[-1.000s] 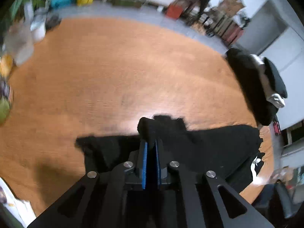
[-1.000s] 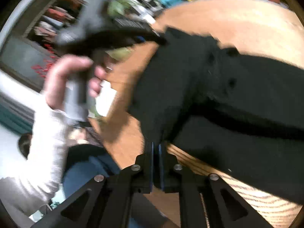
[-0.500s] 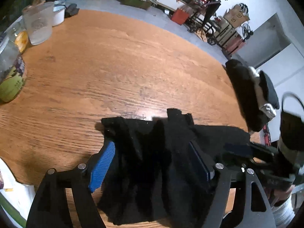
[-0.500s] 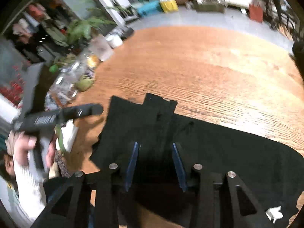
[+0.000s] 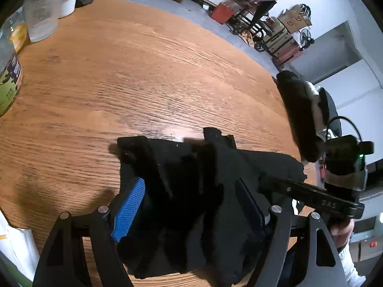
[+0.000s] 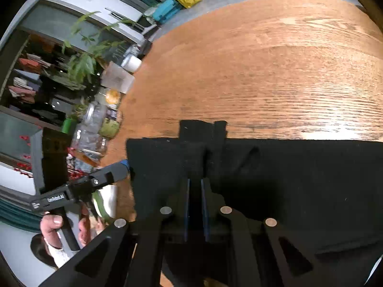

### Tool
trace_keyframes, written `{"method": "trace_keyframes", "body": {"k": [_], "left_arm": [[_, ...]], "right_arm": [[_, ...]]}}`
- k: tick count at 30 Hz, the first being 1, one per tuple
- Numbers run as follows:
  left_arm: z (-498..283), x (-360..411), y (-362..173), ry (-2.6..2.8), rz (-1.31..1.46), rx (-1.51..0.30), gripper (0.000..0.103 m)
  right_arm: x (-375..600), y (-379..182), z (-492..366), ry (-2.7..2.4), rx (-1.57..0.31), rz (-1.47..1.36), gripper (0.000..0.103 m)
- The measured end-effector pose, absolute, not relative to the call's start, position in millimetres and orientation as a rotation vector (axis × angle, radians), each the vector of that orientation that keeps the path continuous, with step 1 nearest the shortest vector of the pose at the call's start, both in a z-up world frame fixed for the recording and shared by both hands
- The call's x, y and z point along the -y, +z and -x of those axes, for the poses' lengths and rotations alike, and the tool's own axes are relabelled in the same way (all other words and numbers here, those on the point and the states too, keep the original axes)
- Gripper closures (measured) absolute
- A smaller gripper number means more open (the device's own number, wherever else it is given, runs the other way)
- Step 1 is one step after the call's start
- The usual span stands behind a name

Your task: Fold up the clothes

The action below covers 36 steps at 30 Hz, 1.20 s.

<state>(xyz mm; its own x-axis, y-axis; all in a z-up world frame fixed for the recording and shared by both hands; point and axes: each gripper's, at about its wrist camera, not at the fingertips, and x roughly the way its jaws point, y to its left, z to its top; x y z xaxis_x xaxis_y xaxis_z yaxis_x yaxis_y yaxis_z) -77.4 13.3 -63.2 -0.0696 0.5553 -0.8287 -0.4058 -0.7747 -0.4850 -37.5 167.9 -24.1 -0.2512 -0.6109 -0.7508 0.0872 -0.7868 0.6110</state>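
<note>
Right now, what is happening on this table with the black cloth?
A person holds a gripper in each hand and is folding a black garment on a round wooden table. The left gripper is open, its fingers spread over the cloth. The right gripper has its fingers nearly together on a fold of the cloth, though whether it really pinches it is unclear. A dark pile of clothes lies at the table's edge.
</note>
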Motion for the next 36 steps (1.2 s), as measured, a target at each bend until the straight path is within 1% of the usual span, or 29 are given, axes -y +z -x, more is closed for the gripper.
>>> {"method": "trace_keyframes", "body": {"k": [4, 8, 9, 10, 11, 12, 13, 18, 23, 30, 36], "left_arm": [[78, -17, -62, 1.884, 1.569, 0.174, 0.025], [69, -13, -35, 1.889, 1.47, 0.215, 0.026], [67, -14, -31, 1.885, 1.457, 0.203, 0.032], [65, -15, -28, 1.882, 1.445, 0.191, 0.045], [64, -17, -26, 1.877, 1.44, 0.177, 0.054], [64, -19, -31, 1.868, 1.465, 0.157, 0.068], [64, -22, -36, 1.858, 1.489, 0.139, 0.07], [71, -27, -57, 1.843, 1.559, 0.123, 0.07], [78, -26, -65, 1.833, 1.576, 0.166, 0.07], [74, -25, -53, 1.818, 1.537, 0.199, 0.07], [76, -29, -60, 1.814, 1.575, 0.177, 0.07]], "right_arm": [[-169, -21, 38, -2.043, 0.685, -1.534, 0.092], [-177, -26, 42, -1.995, 0.78, -1.542, 0.092], [-178, -27, 42, -1.991, 0.787, -1.549, 0.092], [-179, -29, 43, -1.988, 0.793, -1.555, 0.092], [-179, -29, 43, -1.988, 0.79, -1.558, 0.092], [-179, -30, 43, -1.989, 0.787, -1.562, 0.092], [-178, -30, 43, -1.99, 0.784, -1.566, 0.092], [-176, -30, 44, -1.997, 0.769, -1.573, 0.091], [-175, -29, 44, -2.004, 0.756, -1.574, 0.091], [-173, -27, 44, -2.019, 0.729, -1.584, 0.091], [-171, -27, 44, -2.018, 0.717, -1.592, 0.091]]}}
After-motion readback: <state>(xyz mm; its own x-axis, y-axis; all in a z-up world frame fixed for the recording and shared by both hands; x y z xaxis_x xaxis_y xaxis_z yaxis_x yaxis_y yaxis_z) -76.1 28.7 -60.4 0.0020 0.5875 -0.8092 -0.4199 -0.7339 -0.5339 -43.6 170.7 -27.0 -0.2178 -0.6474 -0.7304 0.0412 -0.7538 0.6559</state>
